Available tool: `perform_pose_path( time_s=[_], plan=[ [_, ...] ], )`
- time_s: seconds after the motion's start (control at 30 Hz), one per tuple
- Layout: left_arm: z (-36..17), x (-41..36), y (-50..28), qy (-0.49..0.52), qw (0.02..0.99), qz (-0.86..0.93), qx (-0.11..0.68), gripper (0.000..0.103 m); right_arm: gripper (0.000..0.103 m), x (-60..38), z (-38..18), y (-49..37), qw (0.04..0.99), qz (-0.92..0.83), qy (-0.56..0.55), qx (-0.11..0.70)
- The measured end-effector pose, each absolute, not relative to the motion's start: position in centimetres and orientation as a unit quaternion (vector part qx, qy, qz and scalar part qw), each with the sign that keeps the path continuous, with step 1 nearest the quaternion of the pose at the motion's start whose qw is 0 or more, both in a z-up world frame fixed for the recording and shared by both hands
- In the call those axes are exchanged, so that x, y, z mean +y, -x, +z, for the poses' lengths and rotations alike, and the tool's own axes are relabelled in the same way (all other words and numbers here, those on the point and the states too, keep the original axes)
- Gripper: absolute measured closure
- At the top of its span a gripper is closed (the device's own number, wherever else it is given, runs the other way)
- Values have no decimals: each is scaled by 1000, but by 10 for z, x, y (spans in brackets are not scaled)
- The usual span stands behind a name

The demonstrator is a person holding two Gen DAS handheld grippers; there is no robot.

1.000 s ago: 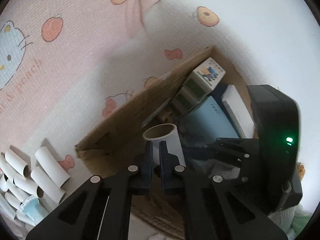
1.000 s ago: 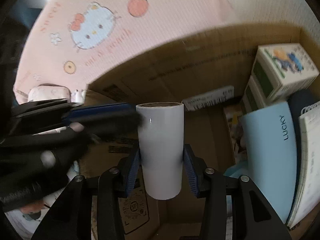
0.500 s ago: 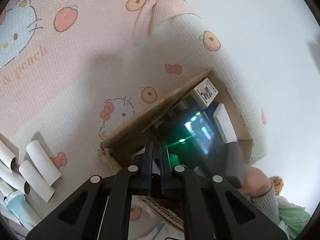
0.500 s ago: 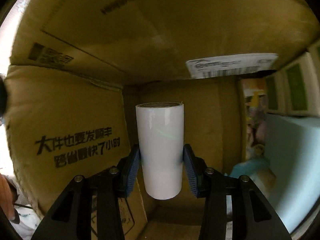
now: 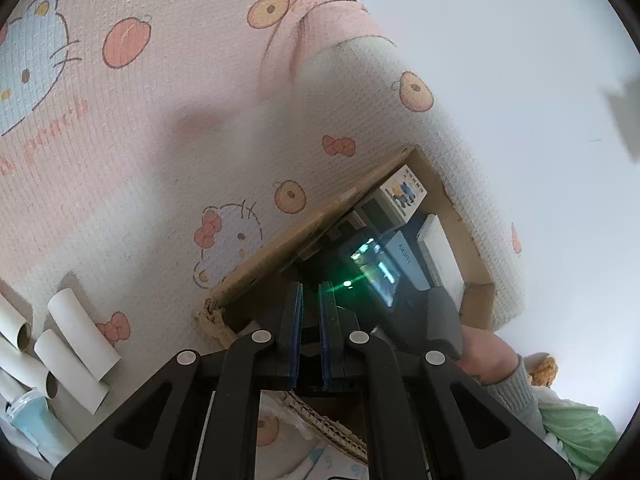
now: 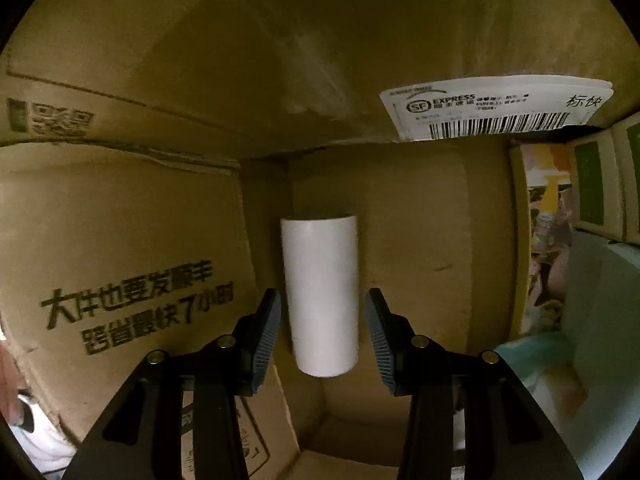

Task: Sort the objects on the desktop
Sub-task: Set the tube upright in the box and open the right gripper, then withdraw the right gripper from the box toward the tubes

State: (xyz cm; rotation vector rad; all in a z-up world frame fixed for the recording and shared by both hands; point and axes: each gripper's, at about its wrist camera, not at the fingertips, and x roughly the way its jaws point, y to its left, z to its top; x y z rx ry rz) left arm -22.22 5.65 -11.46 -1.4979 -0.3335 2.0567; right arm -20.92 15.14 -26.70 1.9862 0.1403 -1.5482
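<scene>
The right tongs (image 6: 322, 294) are down inside the cardboard box (image 6: 120, 220), by its empty corner, with the white tube (image 6: 320, 296) upright between the pads. A sliver of gap shows on each side, so they're spread, not pinching. The box's other side holds small printed cartons (image 6: 592, 184) and a light-blue thing (image 6: 600, 292) – the left tongs (image 5: 311, 292) hang pressed together and empty, with more tubes (image 5: 82, 332) on the blanket (image 5: 180, 80).

Home: cartoon-print bedsheet (image 5: 168, 128)
</scene>
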Motion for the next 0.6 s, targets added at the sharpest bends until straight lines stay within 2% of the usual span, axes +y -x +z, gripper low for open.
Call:
perform_pose_path(
  time_s=[0.2, 0.4, 0.6],
  plan=[
    [-107, 51, 209, 537, 284, 786, -111, 96, 62, 167, -228, 203, 277, -630, -724, 51],
    [-89, 30, 186, 491, 279, 816, -126, 96, 62, 173, -145, 175, 242, -716, -647, 98],
    [-86, 3, 162, 468, 268, 830, -143, 96, 62, 146, -93, 133, 240, -752, -596, 147]
  ],
)
